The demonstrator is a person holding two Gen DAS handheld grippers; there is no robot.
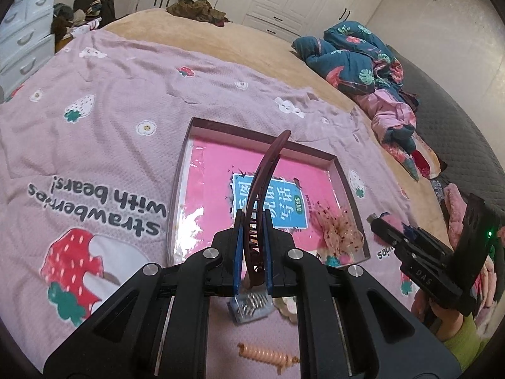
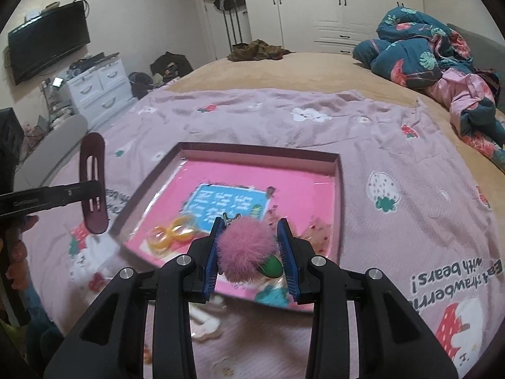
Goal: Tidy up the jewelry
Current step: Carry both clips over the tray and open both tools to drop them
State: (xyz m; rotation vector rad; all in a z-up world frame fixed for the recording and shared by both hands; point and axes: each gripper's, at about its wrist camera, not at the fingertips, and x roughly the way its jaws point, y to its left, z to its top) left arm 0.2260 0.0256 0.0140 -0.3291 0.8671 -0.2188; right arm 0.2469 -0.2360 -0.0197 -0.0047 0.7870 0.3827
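On the bed [image 1: 221,41], the left hand-held gripper [image 1: 252,252] pinches a hair clip [image 1: 262,189] thinly (may twist loose); the right hand-held gripper [image 2: 252,252] hugs a pompom [image 2: 244,252] over the tray [image 2: 262,153].

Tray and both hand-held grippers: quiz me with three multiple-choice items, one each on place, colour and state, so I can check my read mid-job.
1. Where is the speckled scrunchie?
A. inside the tray
B. on the blanket beside the tray
C. in a hand-held gripper

2. What colour is the long hair clip?
A. yellow
B. dark maroon
C. white

3. What is the right hand-held gripper doing?
A. hanging open with nothing in it
B. closed around a pink pompom
C. gripping the tray wall

Answers: 1 A, it lies on the pink lining in the tray's corner. 2 B, the clip in the left hand-held gripper is maroon in both views. 3 B, the pompom sits between its blue pads.
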